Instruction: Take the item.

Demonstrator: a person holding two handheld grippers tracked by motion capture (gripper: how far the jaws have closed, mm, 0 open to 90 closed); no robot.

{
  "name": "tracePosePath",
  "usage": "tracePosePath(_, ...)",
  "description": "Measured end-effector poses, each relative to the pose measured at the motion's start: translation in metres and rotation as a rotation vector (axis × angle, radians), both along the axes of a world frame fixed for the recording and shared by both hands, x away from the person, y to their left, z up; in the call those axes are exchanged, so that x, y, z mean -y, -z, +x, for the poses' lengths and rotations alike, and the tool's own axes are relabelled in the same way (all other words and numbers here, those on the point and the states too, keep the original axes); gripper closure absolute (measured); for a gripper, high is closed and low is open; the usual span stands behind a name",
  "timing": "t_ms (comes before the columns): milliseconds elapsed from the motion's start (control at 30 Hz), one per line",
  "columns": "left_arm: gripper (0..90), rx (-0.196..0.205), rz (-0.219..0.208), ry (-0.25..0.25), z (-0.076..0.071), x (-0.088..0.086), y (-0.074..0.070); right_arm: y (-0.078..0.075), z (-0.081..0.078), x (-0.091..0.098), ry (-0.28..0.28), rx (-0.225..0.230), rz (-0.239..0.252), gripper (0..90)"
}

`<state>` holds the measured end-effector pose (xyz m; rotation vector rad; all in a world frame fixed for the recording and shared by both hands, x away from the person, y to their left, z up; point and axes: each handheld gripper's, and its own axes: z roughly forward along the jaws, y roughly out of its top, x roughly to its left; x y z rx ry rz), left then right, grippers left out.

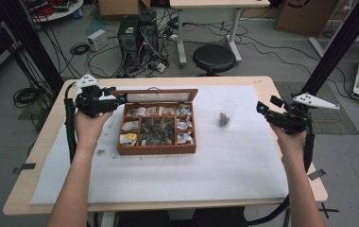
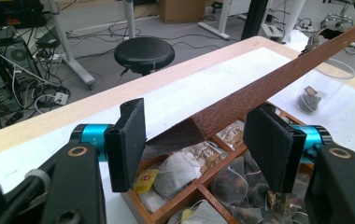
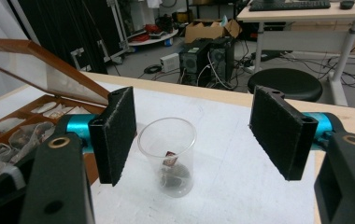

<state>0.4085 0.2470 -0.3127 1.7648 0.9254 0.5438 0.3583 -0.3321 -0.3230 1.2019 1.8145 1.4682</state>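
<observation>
A wooden box (image 1: 157, 126) of tea bags is sitting on the white mat, just right of the left gripper (image 1: 118, 98). Its glass-paned lid (image 1: 161, 96) is standing raised at the far edge, its brown frame crossing between that gripper's spread jaws in the left gripper view. Its compartments are holding pale and dark tea bags. A clear plastic cup (image 3: 168, 156) is standing upright ahead of the right gripper (image 3: 199, 135), between its open jaws but untouched, holding a tea bag (image 3: 170, 161).
</observation>
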Motion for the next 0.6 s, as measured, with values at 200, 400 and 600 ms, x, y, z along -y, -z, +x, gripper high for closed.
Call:
tracePosePath(200, 39.0, 0.001, -0.001, -0.008, -0.0007, 0.0006, 0.0002, -0.0009, -0.0009, 0.0018, 0.006, 0.007, 0.01, 32.3)
tracePosePath(400, 38.8, 0.001, -0.004, -0.011, -0.0013, 0.0013, 0.0006, -0.0016, -0.0014, 0.0024, 0.007, 0.007, 0.015, 32.1)
tracePosePath(600, 38.6, 0.0, -0.004, -0.01, -0.0009, 0.0007, 0.0006, -0.002, -0.0015, 0.0024, 0.004, 0.008, 0.017, 31.9)
